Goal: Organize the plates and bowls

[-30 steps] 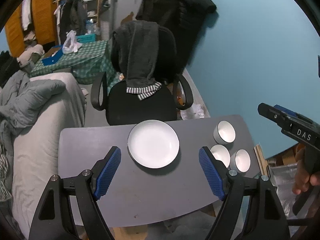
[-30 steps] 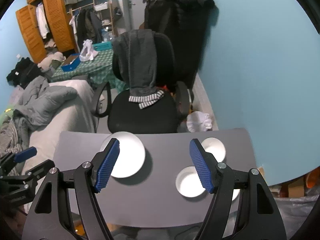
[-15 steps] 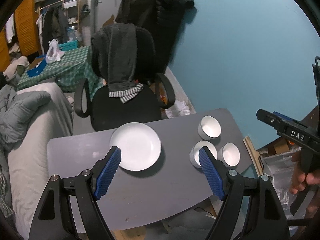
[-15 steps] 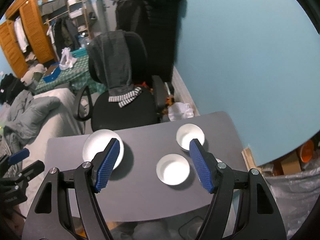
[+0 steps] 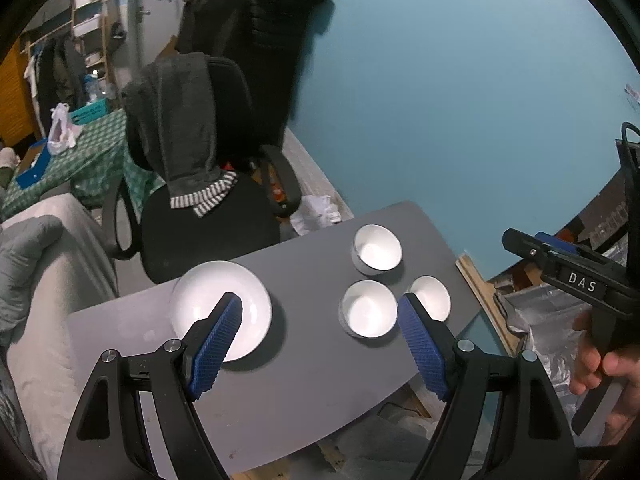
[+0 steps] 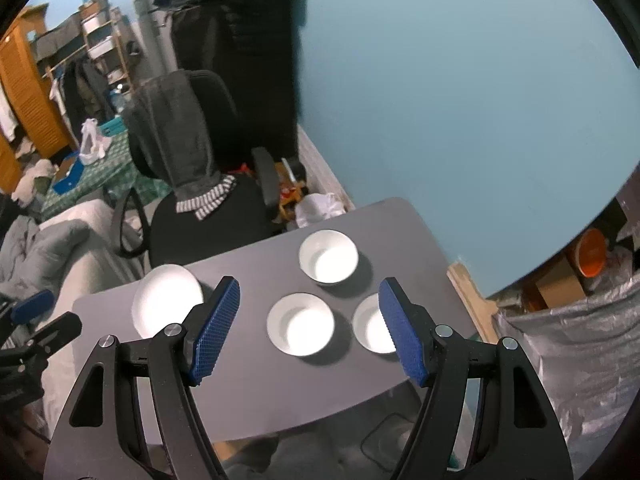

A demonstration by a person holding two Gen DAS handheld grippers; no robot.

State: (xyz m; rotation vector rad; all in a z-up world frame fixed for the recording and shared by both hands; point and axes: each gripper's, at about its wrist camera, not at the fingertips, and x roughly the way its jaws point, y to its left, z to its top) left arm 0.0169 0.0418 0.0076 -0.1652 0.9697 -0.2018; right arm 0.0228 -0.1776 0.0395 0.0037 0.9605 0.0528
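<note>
Both sets of jaws stood spread wide, nothing between them. Left gripper [image 5: 320, 344] hung above the near edge of the surface [image 5: 304, 392], aimed down between the plate [image 5: 224, 304] and the bowls. Right gripper [image 6: 308, 328] framed the middle bowl [image 6: 300, 324], well above it, no contact. A hand [image 5: 600, 364] showed on the right gripper's handle in the left view.

Layout: plate sat toward the left edge. Three bowls clustered toward the right edge: far bowl [image 6: 328, 256] nearer the back edge, middle bowl and right bowl [image 6: 370, 328] nearer the front, right bowl just beside the right edge.

Risks, as I judged them:
- Bowls sat close together. Wide jaws coming down on the middle bowl could clip the right bowl and push it off the edge.
- Glazed rims looked slick; a pinch on one wall could slip or tip the bowl.
- Nesting a bowl off-centre could chip a rim or leave the stack leaning.
- Both grippers near the same cluster, so they could collide.

Look of the ware: all plain white, glossy, empty, upright. Bowls round, moderately deep, seemingly the same size. Plate shallow with a gently raised rim. No chips visible, though detail was too coarse to be sure.
</note>
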